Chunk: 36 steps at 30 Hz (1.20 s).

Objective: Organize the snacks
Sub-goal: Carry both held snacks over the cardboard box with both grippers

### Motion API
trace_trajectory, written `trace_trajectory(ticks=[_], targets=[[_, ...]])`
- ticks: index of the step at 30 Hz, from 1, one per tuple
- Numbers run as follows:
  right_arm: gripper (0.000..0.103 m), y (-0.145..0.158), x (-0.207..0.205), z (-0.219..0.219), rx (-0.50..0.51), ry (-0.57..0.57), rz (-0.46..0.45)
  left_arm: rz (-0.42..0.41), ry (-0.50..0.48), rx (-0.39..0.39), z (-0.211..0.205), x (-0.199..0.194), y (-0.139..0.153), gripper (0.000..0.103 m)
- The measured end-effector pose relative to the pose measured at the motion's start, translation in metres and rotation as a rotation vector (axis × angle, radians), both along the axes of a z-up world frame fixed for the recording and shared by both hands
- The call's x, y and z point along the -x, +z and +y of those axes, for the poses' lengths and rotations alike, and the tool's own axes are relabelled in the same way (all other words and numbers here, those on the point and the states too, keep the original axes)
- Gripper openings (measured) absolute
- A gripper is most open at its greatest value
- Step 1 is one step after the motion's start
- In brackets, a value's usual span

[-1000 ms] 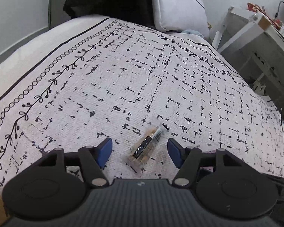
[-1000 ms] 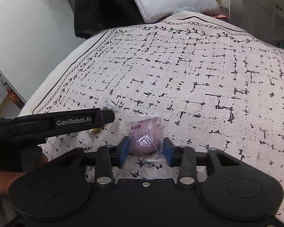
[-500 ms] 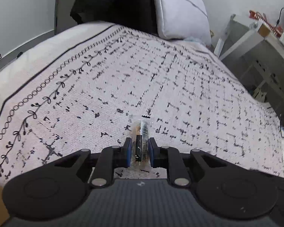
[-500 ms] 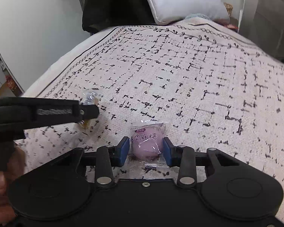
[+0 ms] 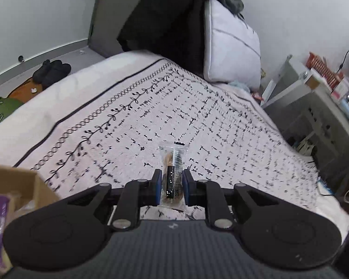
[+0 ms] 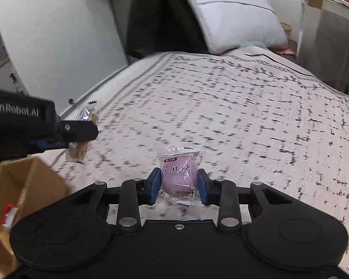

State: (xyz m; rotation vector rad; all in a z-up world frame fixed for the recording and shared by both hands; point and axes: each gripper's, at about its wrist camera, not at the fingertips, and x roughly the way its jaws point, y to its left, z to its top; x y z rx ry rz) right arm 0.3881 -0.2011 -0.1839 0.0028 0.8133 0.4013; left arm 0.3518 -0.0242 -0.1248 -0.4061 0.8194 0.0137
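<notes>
A dark snack bar in a clear wrapper [image 5: 173, 162] is pinched upright between the blue pads of my left gripper [image 5: 172, 187], held above the patterned bed cover [image 5: 139, 116]. In the right wrist view that left gripper [image 6: 78, 137] appears at the left with the same wrapper [image 6: 87, 116] sticking up from it. A pink mochi in a clear packet [image 6: 178, 176] sits between the pads of my right gripper [image 6: 179, 186]. Its jaws are closing and press on the packet, lifted off the cover [image 6: 244, 116].
An open cardboard box [image 6: 32, 181] holding several packets stands at the lower left beside the bed; its corner [image 5: 18, 181] shows in the left wrist view. A white pillow [image 5: 230, 51] leans at the bed's head. White shelves [image 5: 314, 97] stand to the right, black shoes [image 5: 51, 69] on the floor.
My left gripper shut on the snack bar and lifted it off the cover. My right gripper tightened on the pink mochi and rose. Both drew back toward the box.
</notes>
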Motion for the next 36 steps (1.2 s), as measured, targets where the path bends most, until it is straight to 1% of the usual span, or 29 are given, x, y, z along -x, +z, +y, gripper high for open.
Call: trace_trajectory(ticks=[4,7,13,16,22,31,36], targets=[[0.033,0.022,0.021,0.009,-0.021,0.022,-0.048,-0.017,0.037,0.008,0.01,0.025,0.022,0.018],[0.033,0.038,0.041,0.014,-0.058,0.036,-0.059,-0.03,0.066,0.002,0.021,0.047,0.037,0.018],[0.033,0.065,0.077,0.032,-0.094,0.071,-0.076,-0.038,0.137,0.015,0.05,0.088,0.059,0.018],[0.033,0.079,0.091,0.042,-0.107,0.094,-0.083,-0.045,0.154,0.012,0.061,0.105,0.069,0.018],[0.033,0.1,0.116,0.064,-0.117,0.13,-0.106,-0.055,0.179,0.042,0.081,0.136,0.083,0.018],[0.033,0.118,0.146,0.084,-0.125,0.136,-0.119,-0.071,0.188,0.091,0.118,0.178,0.096,0.018],[0.033,0.115,0.157,0.097,-0.137,0.14,-0.105,-0.068,0.179,0.101,0.139,0.196,0.098,0.018]])
